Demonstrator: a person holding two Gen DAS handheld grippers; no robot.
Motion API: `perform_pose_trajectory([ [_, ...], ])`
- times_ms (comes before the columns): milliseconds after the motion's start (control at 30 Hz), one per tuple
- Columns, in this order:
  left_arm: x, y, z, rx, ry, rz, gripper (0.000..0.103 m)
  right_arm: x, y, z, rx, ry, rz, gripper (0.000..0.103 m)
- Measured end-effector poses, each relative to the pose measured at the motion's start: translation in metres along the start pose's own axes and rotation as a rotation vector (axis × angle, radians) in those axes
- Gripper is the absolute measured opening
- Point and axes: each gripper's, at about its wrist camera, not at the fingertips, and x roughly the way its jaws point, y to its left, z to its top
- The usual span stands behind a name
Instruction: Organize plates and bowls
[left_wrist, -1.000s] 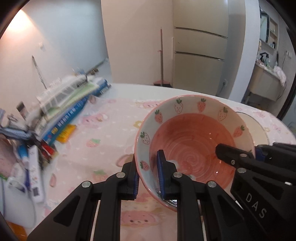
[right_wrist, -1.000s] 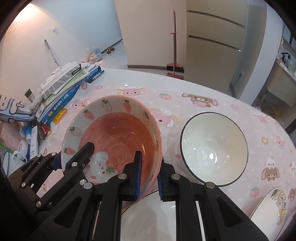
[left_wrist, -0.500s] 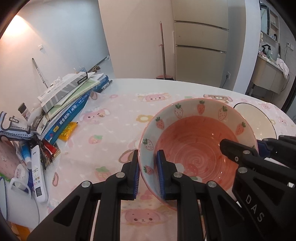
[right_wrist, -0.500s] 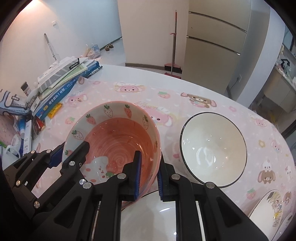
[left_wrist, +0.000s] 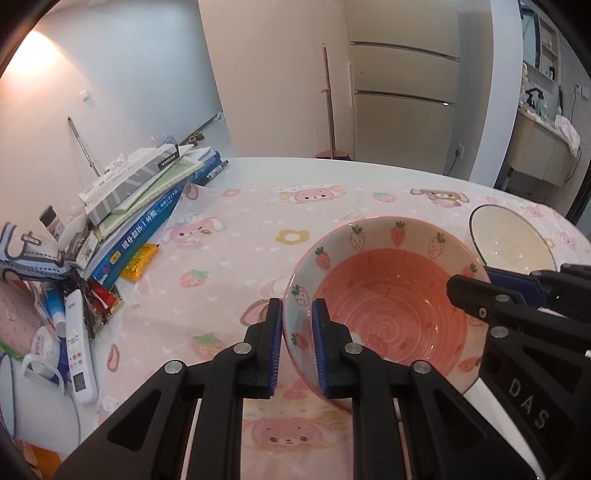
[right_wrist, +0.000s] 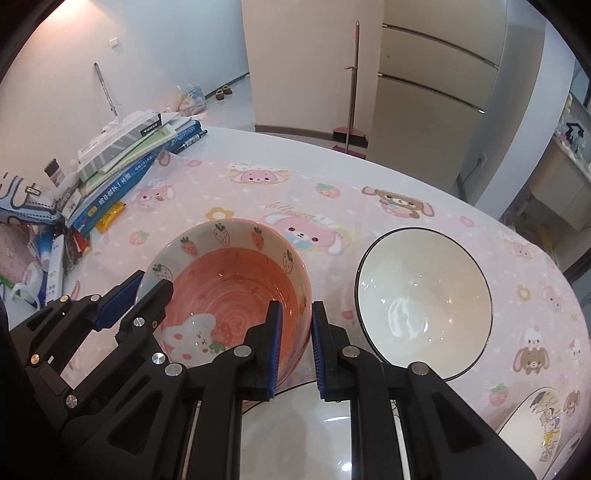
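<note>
— Where is the bowl, and what have you got hold of?

— Both of my grippers are on it. My left gripper (left_wrist: 297, 345) pinches the near-left rim of the strawberry bowl (left_wrist: 391, 310), one blue pad outside the wall, one inside. My right gripper (right_wrist: 295, 347) clamps the opposite, right-hand rim the same way. Both sets of jaws stand narrow, shut tight on the thin wall.

— Which way does it face?

— Mouth up, tipped slightly toward me, so I see straight down into the pink swirl and the rabbit painted on the bottom. It is round, so it has no long axis to speak of; the line between my two grips runs left to right across it.

— And around it?

— It sits over the pink cartoon tablecloth (right_wrist: 332, 206), with its near edge above a white plate (right_wrist: 295, 435). I cannot tell whether it touches either. A white bowl with a dark rim (right_wrist: 424, 306) stands upright just to the right, apart from it. A cartoon-printed bowl (right_wrist: 535, 424) shows at the far right edge. A stack of books (left_wrist: 147, 195) lies well off to the left.
</note>
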Motion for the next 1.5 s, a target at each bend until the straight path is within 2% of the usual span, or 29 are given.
perform_pose_trajectory([
  [133, -0.005, 0.007, 0.003, -0.034, -0.012, -0.038, 0.015, -0.003, -0.007, 0.002, 0.031, 0.007, 0.045, 0.017],
  [300, -0.04, 0.004, 0.006, -0.016, -0.139, -0.054, 0.015, -0.026, -0.014, 0.005, 0.047, -0.046, 0.06, 0.017],
  [367, -0.056, 0.003, 0.007, -0.019, -0.184, -0.087, 0.024, -0.04, -0.02, 0.007, 0.061, -0.074, 0.071, 0.017],
  [433, -0.075, 0.003, 0.009, -0.025, -0.257, -0.087, 0.056, -0.059, -0.033, 0.009, 0.094, -0.115, 0.104, 0.017],
  [500, -0.096, 0.001, 0.01, -0.032, -0.344, -0.059, 0.073, -0.081, -0.049, 0.011, 0.133, -0.165, 0.132, 0.017],
  [567, -0.115, -0.001, 0.015, -0.033, -0.388, -0.066, 0.078, -0.103, -0.065, 0.011, 0.174, -0.215, 0.139, 0.017],
  [633, -0.131, -0.003, 0.025, -0.043, -0.393, -0.116, 0.089, -0.123, -0.081, 0.009, 0.216, -0.267, 0.124, 0.017],
  [700, -0.144, -0.007, 0.035, -0.046, -0.403, -0.141, 0.095, -0.145, -0.099, 0.006, 0.263, -0.322, 0.108, 0.017],
  [767, -0.157, -0.015, 0.048, -0.024, -0.43, -0.124, 0.096, -0.163, -0.115, 0.003, 0.302, -0.366, 0.115, 0.017],
  [867, -0.177, -0.026, 0.069, -0.01, -0.479, -0.118, 0.103, -0.187, -0.133, -0.003, 0.326, -0.433, 0.091, 0.017],
  [933, -0.189, -0.032, 0.083, -0.023, -0.496, -0.159, 0.103, -0.2, -0.144, -0.008, 0.342, -0.469, 0.046, 0.026],
  [967, -0.192, -0.034, 0.089, -0.033, -0.494, -0.181, 0.103, -0.204, -0.148, -0.009, 0.356, -0.482, 0.028, 0.033],
  [1033, -0.193, -0.042, 0.102, -0.056, -0.449, -0.207, 0.103, -0.211, -0.16, -0.014, 0.382, -0.515, 0.02, 0.036],
  [1100, -0.191, -0.047, 0.112, -0.088, -0.415, -0.28, 0.103, -0.213, -0.173, -0.016, 0.411, -0.527, 0.031, 0.048],
  [1133, -0.19, -0.049, 0.115, -0.103, -0.406, -0.313, 0.103, -0.214, -0.179, -0.018, 0.425, -0.525, 0.026, 0.049],
  [1300, -0.154, -0.063, 0.115, -0.116, -0.293, -0.352, 0.103, -0.198, -0.199, -0.016, 0.477, -0.47, -0.028, 0.05],
  [1500, -0.084, -0.084, 0.101, -0.126, -0.131, -0.36, 0.102, -0.148, -0.209, -0.006, 0.503, -0.335, -0.044, 0.05],
])
